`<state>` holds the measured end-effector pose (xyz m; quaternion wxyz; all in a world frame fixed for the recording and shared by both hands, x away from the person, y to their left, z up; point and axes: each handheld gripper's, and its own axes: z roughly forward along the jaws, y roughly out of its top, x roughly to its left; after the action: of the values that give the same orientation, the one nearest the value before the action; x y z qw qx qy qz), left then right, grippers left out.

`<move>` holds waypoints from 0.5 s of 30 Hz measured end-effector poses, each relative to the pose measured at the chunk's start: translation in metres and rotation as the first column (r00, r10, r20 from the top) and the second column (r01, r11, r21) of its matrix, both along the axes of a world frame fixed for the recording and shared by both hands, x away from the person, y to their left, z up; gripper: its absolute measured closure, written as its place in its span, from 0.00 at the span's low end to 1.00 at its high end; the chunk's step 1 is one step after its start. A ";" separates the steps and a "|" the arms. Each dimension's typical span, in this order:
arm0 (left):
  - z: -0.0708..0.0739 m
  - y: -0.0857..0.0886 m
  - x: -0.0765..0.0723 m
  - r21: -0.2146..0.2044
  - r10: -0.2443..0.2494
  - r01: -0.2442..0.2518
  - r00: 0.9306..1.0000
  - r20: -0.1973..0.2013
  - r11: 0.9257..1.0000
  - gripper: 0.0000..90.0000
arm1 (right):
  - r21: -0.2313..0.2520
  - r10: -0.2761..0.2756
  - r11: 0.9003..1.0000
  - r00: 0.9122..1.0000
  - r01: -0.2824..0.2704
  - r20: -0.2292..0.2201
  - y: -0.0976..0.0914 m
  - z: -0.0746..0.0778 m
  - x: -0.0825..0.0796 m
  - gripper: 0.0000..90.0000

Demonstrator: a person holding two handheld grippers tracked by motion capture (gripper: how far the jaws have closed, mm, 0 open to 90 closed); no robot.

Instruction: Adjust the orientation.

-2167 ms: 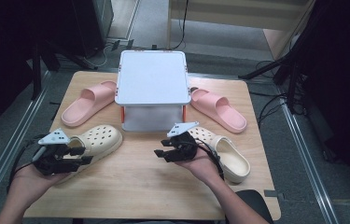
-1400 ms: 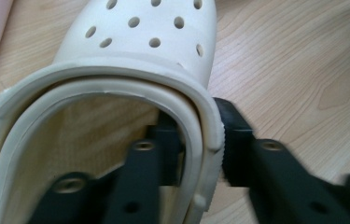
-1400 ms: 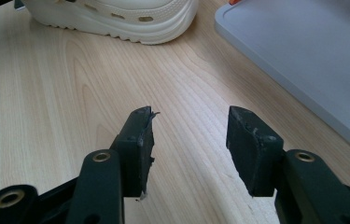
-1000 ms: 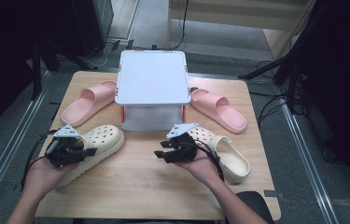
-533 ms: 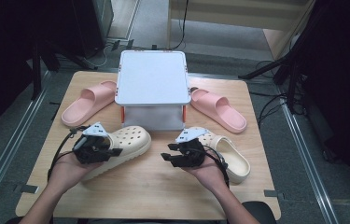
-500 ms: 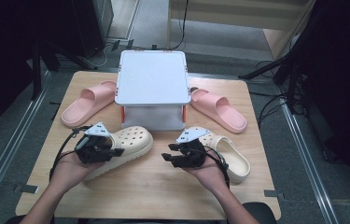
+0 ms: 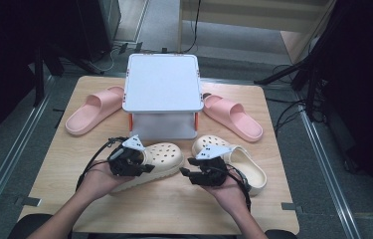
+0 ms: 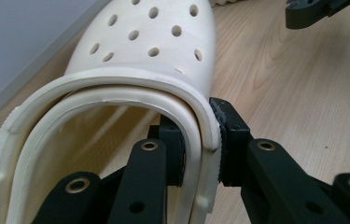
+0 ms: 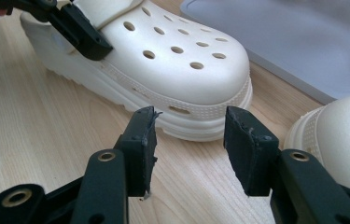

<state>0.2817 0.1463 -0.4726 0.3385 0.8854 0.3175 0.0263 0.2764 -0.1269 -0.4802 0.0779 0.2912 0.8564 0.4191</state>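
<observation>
A cream clog (image 7: pixel 164 158) with holes in its toe lies in front of the white box, toe pointing right. My left gripper (image 7: pixel 141 167) is shut on it. In the left gripper view the left gripper (image 8: pixel 200 140) pinches the clog's (image 8: pixel 154 46) side rim by the foot opening, one jaw inside and one outside. A second cream clog (image 7: pixel 241 167) lies to the right. Beside it my right gripper (image 7: pixel 190 173) stands open. In the right gripper view the right gripper (image 9: pixel 189 135) has nothing between its pads and faces the held clog's (image 9: pixel 177 60) toe.
A white box (image 7: pixel 162 89) with a flat lid stands at the middle back of the wooden table (image 7: pixel 174 209). One pink slipper (image 7: pixel 94 109) lies left of it, another (image 7: pixel 233 117) to its right. The second clog's toe (image 9: pixel 345 140) is close by my right jaw.
My left gripper has carried the cream clog to the right, from the table's left side to the front of the box. My right gripper has shifted a little to the right.
</observation>
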 end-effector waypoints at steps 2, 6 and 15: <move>-0.002 -0.001 0.000 -0.003 -0.011 0.011 1.000 -0.011 1.000 0.84 | -0.004 -0.002 1.000 1.000 0.002 0.001 0.001 -0.001 -0.001 0.61; -0.001 0.001 -0.001 -0.012 -0.032 0.032 0.999 -0.006 0.999 0.79 | -0.007 0.005 1.000 1.000 -0.005 0.003 0.004 -0.003 -0.002 0.61; 0.013 0.016 -0.003 -0.023 -0.027 0.027 1.000 -0.005 0.999 0.59 | 0.010 0.000 1.000 1.000 0.000 -0.005 0.006 -0.003 -0.002 0.60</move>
<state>0.2783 0.1627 -0.4593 0.3480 0.8858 0.3066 0.0158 0.2749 -0.1209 -0.4835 0.0742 0.2925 0.8545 0.4228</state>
